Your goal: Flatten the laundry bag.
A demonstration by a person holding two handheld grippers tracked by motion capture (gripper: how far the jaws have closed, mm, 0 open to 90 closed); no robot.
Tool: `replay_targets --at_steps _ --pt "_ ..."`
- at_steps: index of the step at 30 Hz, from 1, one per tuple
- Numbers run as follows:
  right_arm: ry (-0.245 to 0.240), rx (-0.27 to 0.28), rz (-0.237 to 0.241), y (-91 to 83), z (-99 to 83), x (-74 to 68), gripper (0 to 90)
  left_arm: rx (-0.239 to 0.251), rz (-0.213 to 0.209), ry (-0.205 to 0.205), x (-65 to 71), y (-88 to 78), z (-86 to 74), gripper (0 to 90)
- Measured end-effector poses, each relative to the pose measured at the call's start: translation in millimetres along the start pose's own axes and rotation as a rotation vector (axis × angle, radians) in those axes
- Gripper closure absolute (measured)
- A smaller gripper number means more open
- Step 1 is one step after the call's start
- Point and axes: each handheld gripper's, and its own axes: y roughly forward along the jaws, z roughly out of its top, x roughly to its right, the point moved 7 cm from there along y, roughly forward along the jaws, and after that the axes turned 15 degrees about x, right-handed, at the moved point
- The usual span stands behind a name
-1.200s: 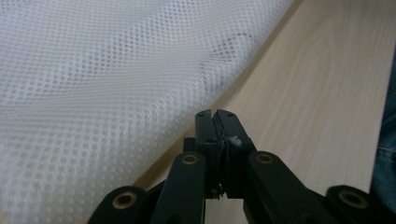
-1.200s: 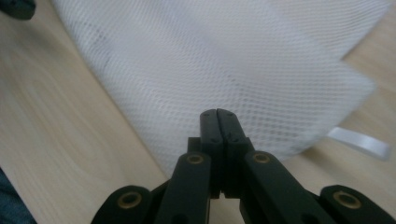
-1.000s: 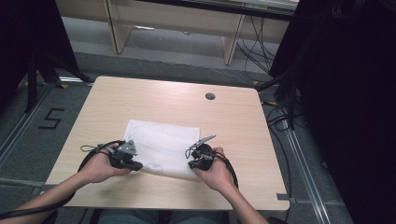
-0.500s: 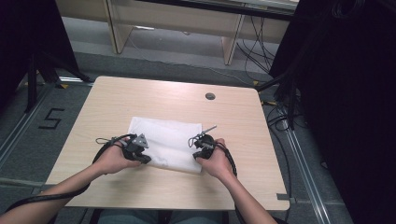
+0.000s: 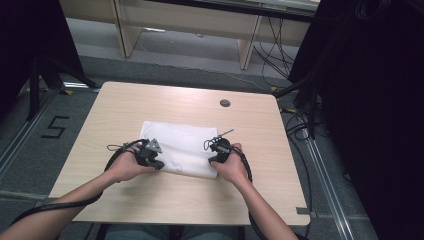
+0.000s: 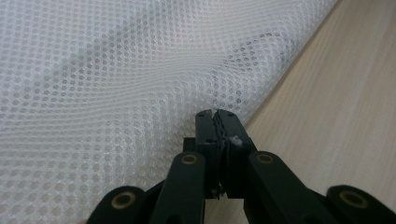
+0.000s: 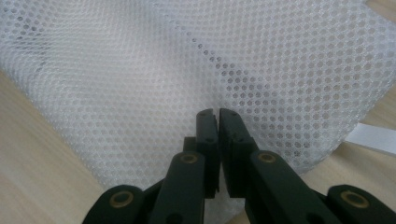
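Nearest the person, the left gripper (image 6: 216, 116) was clamped on the near edge of the white mesh cloth (image 5: 180, 147), pinning the fold. The right gripper (image 7: 218, 114), its jaws just easing apart, stood slightly parted over the cloth, which lay mid-table (image 5: 150, 100).

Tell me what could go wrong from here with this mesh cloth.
1. The right gripper has just been opening, with a thin gap between its fingers; that corner of the mesh cloth may drop and the fold slacken.
2. The left gripper pinches only the cloth's edge, with threads caught between its fingers; a pull could snag or tear the mesh.
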Motion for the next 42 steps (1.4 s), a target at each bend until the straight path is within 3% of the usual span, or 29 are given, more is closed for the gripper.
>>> replay_targets --at_steps 8,10,11,13,15,16,17,20,21,23,24,25,26,27,29,30,34,39,40,41,42 --pt "0.012 0.018 -0.009 4.6 13.1 4.8 81.6 0.02 0.01 -0.003 -1.7 1.9 1.2 85.3" --pt "0.011 0.042 -0.009 1.4 23.6 5.7 79.3 0.053 0.017 -0.028 0.4 3.8 3.2 85.0" --pt "0.005 0.057 -0.016 -0.3 30.2 7.3 77.0 0.031 0.008 -0.002 -1.1 1.8 2.7 84.8" --pt "0.022 0.096 -0.047 -3.8 48.9 17.9 73.1 0.036 -0.003 -0.01 1.4 0.4 4.1 83.7" --pt "0.01 0.116 -0.057 -2.8 54.3 25.2 71.2 0.046 -0.01 0.001 2.2 -0.2 5.6 83.2" --pt "0.033 0.118 -0.081 -2.4 60.5 33.7 67.5 0.051 -0.017 -0.003 4.3 -0.8 7.0 82.7" --pt "0.033 0.118 -0.081 -2.4 60.5 33.7 67.5 0.051 -0.017 -0.003 4.3 -0.8 7.0 82.5" --pt "0.005 0.108 -0.081 2.5 66.1 39.2 62.5 0.081 -0.031 -0.004 7.0 -2.0 13.5 82.2" --pt "-0.011 0.102 -0.069 8.3 69.5 38.2 58.5 0.122 -0.023 -0.028 9.7 -1.4 18.4 81.4" --pt "-0.02 0.09 -0.066 15.6 71.7 37.3 55.5 0.116 -0.033 -0.01 9.5 -2.3 19.1 79.5" --pt "-0.016 0.08 -0.064 18.6 71.8 36.6 54.1 0.149 -0.021 -0.05 12.3 0.9 20.1 78.2" --pt "-0.016 0.08 -0.064 18.6 71.8 36.6 54.1 0.149 -0.021 -0.05 12.3 0.9 20.1 76.7" --pt "-0.034 0.076 -0.058 24.9 72.4 38.1 52.7 0.11 -0.032 -0.001 9.7 -0.5 16.6 76.7" --pt "-0.019 0.065 -0.061 32.6 72.3 39.1 51.2 0.14 -0.015 -0.035 11.2 2.7 16.6 75.4" --pt "-0.012 0.054 -0.066 33.8 72.2 39.6 50.9 0.14 -0.016 -0.041 10.6 2.9 15.8 74.6" --pt "-0.01 0.063 -0.072 40.1 73.4 42.4 49.3 0.142 -0.014 -0.026 8.8 2.0 16.6 73.1" --pt "-0.031 0.05 -0.075 45.8 73.6 44.9 47.4 0.155 -0.01 -0.041 9.3 3.2 18.1 69.6" --pt "-0.036 0.027 -0.083 53.8 71.2 47.1 47.6 0.134 -0.023 -0.011 8.7 7.2 14.6 65.3" --pt "-0.041 0.009 -0.068 55.8 69.2 46.4 49.4 0.136 -0.021 -0.023 9.2 8.1 14.3 65.2" --pt "-0.068 -0.015 -0.07 58.1 65.9 45.9 54.4 0.106 -0.031 0.0 7.2 7.3 12.3 65.6" --pt "-0.049 -0.016 -0.071 58.6 65.2 44.4 58.6 0.1 -0.031 0.007 6.3 7.5 11.8 65.8"
